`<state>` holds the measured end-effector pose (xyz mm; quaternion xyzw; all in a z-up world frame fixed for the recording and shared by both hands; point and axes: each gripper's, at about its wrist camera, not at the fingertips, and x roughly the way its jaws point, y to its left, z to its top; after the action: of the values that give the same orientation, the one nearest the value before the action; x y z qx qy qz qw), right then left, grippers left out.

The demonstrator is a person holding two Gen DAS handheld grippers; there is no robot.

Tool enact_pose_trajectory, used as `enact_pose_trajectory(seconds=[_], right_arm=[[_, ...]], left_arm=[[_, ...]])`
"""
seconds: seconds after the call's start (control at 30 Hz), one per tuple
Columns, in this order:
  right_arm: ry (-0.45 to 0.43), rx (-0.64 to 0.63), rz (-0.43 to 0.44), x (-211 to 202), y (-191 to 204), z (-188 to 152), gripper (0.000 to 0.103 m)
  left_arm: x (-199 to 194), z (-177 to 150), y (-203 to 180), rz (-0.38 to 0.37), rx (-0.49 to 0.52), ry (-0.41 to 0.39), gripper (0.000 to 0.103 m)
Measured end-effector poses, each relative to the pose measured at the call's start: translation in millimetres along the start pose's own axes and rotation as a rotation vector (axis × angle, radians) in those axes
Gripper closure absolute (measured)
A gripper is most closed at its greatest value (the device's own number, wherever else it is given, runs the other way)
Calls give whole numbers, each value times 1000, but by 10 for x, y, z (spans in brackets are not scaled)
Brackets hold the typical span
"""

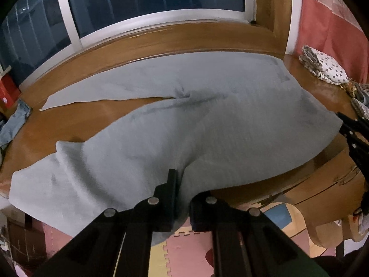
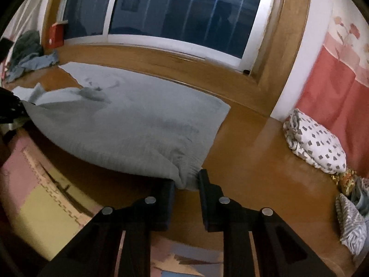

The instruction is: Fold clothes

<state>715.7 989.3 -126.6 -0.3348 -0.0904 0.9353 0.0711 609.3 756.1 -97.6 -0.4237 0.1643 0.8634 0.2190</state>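
Observation:
Light grey trousers (image 1: pixel 207 124) lie spread on a wooden platform (image 1: pixel 76 120) below a window, the two legs running to the left. My left gripper (image 1: pixel 183 196) is shut on the trousers' near edge, and the cloth bulges up around the black fingers. In the right wrist view the trousers (image 2: pixel 138 120) end in a near corner that bunches between the fingers of my right gripper (image 2: pixel 186 181), which is shut on it. The right gripper (image 1: pixel 346 124) also shows at the right edge of the left wrist view.
A folded white patterned cloth (image 2: pixel 316 143) and more patterned garments (image 2: pixel 352 221) lie at the right by a pink wall. Blue clothes (image 2: pixel 30 62) and a red box (image 2: pixel 56 35) sit far left. A foam puzzle mat (image 1: pixel 184 249) covers the floor below the platform's edge.

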Motion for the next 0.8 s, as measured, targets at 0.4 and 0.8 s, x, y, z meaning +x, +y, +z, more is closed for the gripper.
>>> enact_pose_trajectory(seconds=[0.4, 0.8], right_arm=[[-29, 175, 83, -441, -287, 380, 84], [-7, 287, 74, 205, -669, 948, 84]], left_arm=[[-515, 376, 236, -53, 83, -65, 96], [17, 1803, 333, -30, 234, -63, 96]])
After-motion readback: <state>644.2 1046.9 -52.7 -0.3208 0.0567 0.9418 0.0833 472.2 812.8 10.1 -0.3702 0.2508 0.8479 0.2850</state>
